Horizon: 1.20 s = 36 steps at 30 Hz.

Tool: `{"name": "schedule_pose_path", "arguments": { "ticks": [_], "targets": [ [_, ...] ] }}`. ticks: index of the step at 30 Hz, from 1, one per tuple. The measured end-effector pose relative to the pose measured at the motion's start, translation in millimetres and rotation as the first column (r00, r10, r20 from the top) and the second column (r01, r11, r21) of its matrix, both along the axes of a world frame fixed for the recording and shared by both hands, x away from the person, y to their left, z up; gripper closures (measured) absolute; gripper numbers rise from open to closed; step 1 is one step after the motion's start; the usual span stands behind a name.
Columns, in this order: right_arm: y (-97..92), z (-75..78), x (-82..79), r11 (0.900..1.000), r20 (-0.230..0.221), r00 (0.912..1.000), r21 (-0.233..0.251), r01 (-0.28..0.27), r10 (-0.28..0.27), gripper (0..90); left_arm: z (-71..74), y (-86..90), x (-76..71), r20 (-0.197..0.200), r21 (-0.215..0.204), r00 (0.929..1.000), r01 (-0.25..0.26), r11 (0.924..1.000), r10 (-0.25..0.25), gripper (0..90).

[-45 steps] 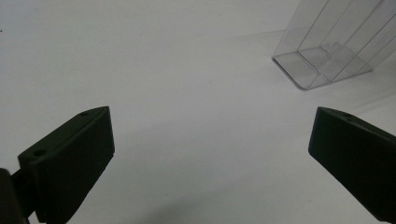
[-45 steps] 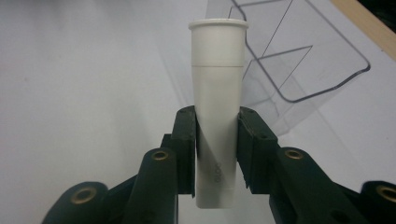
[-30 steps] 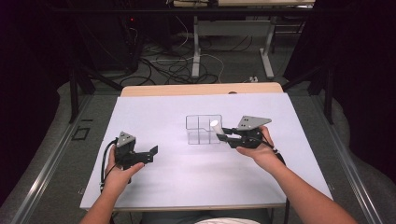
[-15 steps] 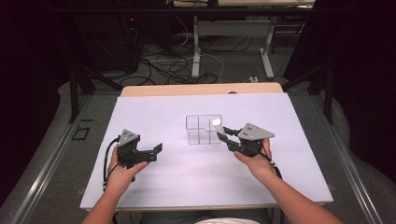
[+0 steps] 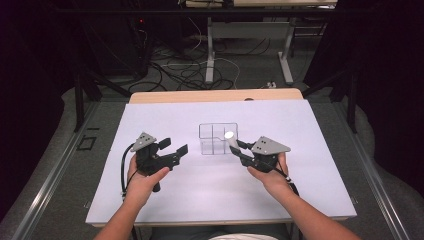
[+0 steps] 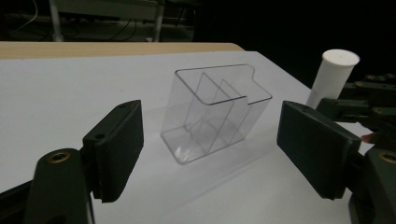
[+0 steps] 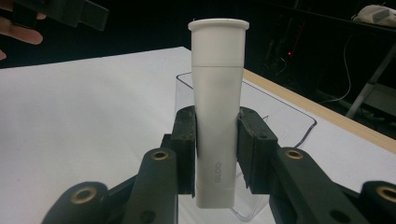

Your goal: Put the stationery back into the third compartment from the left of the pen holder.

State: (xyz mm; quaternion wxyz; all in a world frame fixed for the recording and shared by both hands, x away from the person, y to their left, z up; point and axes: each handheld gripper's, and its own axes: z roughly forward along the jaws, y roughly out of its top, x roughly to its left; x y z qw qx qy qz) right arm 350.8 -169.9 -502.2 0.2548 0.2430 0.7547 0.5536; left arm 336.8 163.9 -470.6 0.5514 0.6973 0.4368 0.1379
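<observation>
Since the earlier frame, the white tube has been carried left to the right wall of the clear divided box at mid-worktop. It is clamped upright by the right tongs. Left of the box, the left tongs are held open and empty.

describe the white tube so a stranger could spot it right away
On the white table, look just right of the clear divided box at its centre. There the right tool holds the white tube upright, jaws clamped on its sides: the one opaque, round thing here.
</observation>
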Motion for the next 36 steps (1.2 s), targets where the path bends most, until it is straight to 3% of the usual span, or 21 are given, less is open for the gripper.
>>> {"name": "schedule_pose_path", "arguments": {
  "ticks": [8,11,18,29,36],
  "targets": [
    [-0.9,-0.4,-2.3,0.9999,0.001,1.0,-0.01,-0.001,0.001,70.3,9.5,-31.5,2.3,0.012,-0.001,0.9977,0.067,0.9977,-0.067,29.3],
    [-1.0,-1.4,-2.9,1.0,-0.003,1.0,-0.006,0.002,-0.002,70.4,11.3,-40.6,3.4,0.014,0.016,0.9959,0.089,0.9959,-0.089,30.3],
    [-1.6,-3.5,-3.0,0.9998,-0.002,1.0,-0.02,0.006,-0.006,70.3,12.8,-56.1,5.7,-0.041,0.007,0.9924,0.116,0.9932,-0.116,35.5],
    [1.7,-3.9,-3.7,0.9998,0.004,1.0,-0.019,0.008,-0.008,70.3,14.5,-77.7,10.7,-0.07,-0.05,0.9856,0.15,0.9874,-0.154,40.9],
    [3.2,-4.0,-4.4,0.9999,0.009,0.9999,-0.016,0.005,-0.005,70.3,11.8,-94.8,14.9,-0.117,-0.067,0.9776,0.168,0.9836,-0.175,42.8]
  ]
}}
